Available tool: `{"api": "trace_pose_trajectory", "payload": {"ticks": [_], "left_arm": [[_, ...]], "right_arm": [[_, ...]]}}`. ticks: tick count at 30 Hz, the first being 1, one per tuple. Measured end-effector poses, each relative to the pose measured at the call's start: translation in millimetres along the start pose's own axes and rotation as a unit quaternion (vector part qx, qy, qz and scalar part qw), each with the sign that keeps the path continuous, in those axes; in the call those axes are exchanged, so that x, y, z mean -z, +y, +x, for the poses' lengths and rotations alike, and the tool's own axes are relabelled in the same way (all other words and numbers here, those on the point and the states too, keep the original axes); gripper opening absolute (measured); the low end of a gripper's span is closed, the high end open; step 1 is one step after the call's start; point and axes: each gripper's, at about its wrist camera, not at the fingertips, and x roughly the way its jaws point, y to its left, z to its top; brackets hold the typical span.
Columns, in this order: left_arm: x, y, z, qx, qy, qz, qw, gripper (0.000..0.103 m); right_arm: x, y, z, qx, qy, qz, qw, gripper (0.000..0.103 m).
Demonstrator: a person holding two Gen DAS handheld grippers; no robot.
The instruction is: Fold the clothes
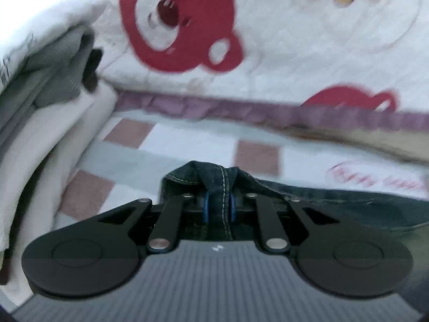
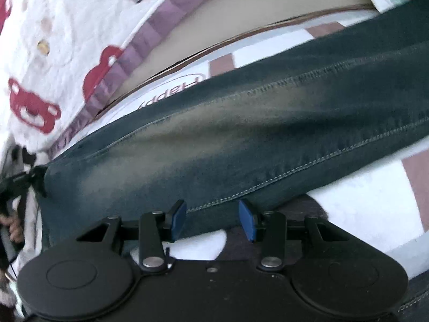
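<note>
A pair of dark blue jeans (image 2: 241, 134) lies stretched across the checked bed sheet (image 2: 362, 201), running from lower left to upper right in the right wrist view. My left gripper (image 1: 219, 206) is shut on the jeans' hem (image 1: 203, 177), a stitched seam bunched up between its blue pads (image 1: 206, 209). My right gripper (image 2: 212, 218) stands open right at the near edge of the jeans leg, the stitched edge lying between its blue pads (image 2: 178, 218) without being pressed.
A stack of folded clothes (image 1: 48, 61), white and grey, stands at the left. A white quilt with red bears (image 1: 281, 53) and a purple border (image 1: 241, 110) lies behind the jeans. The other gripper and a hand (image 2: 13, 230) show at the far left of the right wrist view.
</note>
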Motion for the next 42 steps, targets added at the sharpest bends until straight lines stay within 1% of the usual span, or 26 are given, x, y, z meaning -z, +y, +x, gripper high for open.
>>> {"api": "trace_pose_trajectory", "payload": {"ticks": [1,2,3,5,7,8,11,12,14,15,18,20,21,22,24,26,27,30,32,34,36,38,40,42], "left_arm": [[2.5,7.1,6.8,0.006,0.017,-0.019,0.9997,0.017],[4.5,13.5,11.4,0.011,0.030,-0.036,0.9988,0.022],[4.7,17.4,11.2,0.013,0.037,-0.045,0.9982,0.024],[2.0,20.7,6.7,0.015,0.045,-0.040,0.9981,0.037],[2.6,25.5,-2.9,0.013,0.046,-0.035,0.9983,0.044],[4.1,29.5,-7.8,0.017,0.046,-0.038,0.9981,0.045],[7.9,47.2,-20.8,0.037,0.051,-0.083,0.9946,0.047],[8.6,51.0,-25.1,0.040,0.050,-0.091,0.9938,0.047],[9.0,50.3,-32.7,0.031,0.042,-0.074,0.9959,0.048],[9.3,48.5,-33.2,0.035,0.045,-0.062,0.9964,0.049],[12.3,43.1,-30.7,0.078,0.066,-0.047,0.9937,0.052],[16.4,33.6,-25.8,0.088,0.079,-0.026,0.9926,0.053],[18.5,28.3,-23.3,0.087,0.085,-0.011,0.9925,0.053],[20.1,23.6,-21.1,0.079,0.090,0.007,0.9929,0.053],[20.8,20.4,-19.0,0.072,0.096,0.015,0.9926,0.053],[17.9,23.9,-24.5,0.090,0.087,-0.004,0.9922,0.053],[16.6,23.0,-29.5,0.094,0.078,-0.002,0.9925,0.053],[15.4,9.6,-48.7,0.101,0.049,0.023,0.9934,0.053],[18.9,-4.1,-60.7,0.118,0.042,0.026,0.9918,0.055],[27.2,-17.9,-73.3,0.141,0.045,0.027,0.9886,0.058],[42.9,-36.4,-88.9,0.171,0.061,0.045,0.9825,0.059],[61.0,-59.7,-103.7,0.191,0.075,0.082,0.9752,0.061],[80.2,-82.8,-119.1,0.212,0.089,0.122,0.9654,0.062],[101.1,-102.1,-133.2,0.234,0.103,0.167,0.9522,0.065]], "right_arm": [[0.7,5.0,0.7,-0.002,0.004,-0.014,1.000,0.049],[1.2,10.5,1.1,-0.002,0.008,-0.029,1.000,0.049],[1.7,15.8,0.6,-0.001,0.012,-0.045,0.999,0.049],[3.6,25.7,-0.8,0.000,0.019,-0.074,0.997,0.049],[7.8,31.6,-2.8,0.004,0.023,-0.093,0.995,0.050],[10.5,33.8,-3.7,0.006,0.025,-0.103,0.994,0.050],[16.7,39.5,-2.7,0.004,0.031,-0.125,0.992,0.050],[18.8,40.8,-1.0,0.005,0.035,-0.131,0.991,0.051],[23.1,43.5,3.5,0.014,0.044,-0.144,0.989,0.051],[25.1,44.7,4.9,0.016,0.045,-0.149,0.988,0.052],[28.0,46.7,6.3,0.016,0.040,-0.159,0.986,0.056],[26.9,47.4,7.2,0.017,0.041,-0.161,0.986,0.056],[26.4,47.9,7.6,0.018,0.042,-0.163,0.986,0.056],[26.2,48.3,7.8,0.018,0.043,-0.164,0.985,0.056],[27.0,48.7,7.6,0.019,0.042,-0.165,0.985,0.056],[28.9,48.5,6.3,0.019,0.041,-0.165,0.985,0.056],[29.9,48.3,5.5,0.019,0.041,-0.166,0.985,0.056],[32.8,46.9,2.3,0.019,0.040,-0.169,0.985,0.056],[35.0,48.6,-2.5,0.038,0.025,-0.171,0.984,0.056],[37.5,54.1,-11.4,0.061,-0.003,-0.177,0.982,0.056],[38.1,55.5,-28.6,0.056,-0.032,-0.167,0.984,0.056],[38.0,52.9,-49.6,0.045,-0.056,-0.149,0.986,0.057],[38.2,38.2,-78.1,0.043,-0.070,-0.126,0.989,0.057],[40.0,17.7,-108.3,0.057,-0.084,-0.110,0.989,0.057]]}}
